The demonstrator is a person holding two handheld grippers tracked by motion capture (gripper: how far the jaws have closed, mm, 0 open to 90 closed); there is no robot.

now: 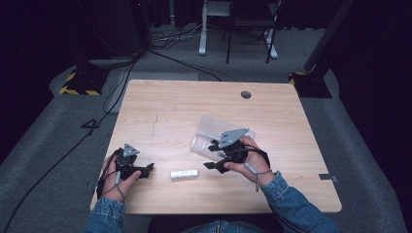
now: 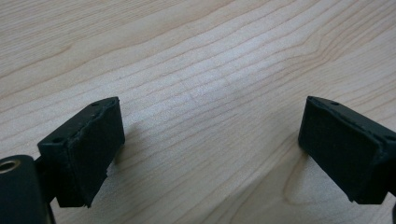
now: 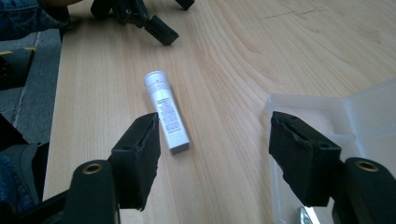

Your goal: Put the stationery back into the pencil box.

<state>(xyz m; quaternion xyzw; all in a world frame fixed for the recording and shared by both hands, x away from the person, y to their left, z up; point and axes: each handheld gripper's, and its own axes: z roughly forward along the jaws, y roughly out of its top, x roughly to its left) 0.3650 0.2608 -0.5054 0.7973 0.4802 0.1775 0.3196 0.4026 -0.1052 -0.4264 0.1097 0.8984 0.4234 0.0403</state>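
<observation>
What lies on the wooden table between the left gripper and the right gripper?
The small white cylindrical tube lies on its side between the left gripper and right gripper, seen in the high view; bare wooden table surrounds it.

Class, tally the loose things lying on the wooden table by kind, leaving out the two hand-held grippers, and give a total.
Small white cylindrical tube with printed label: 1
Clear plastic hinged box, lid open: 1
Total: 2
</observation>
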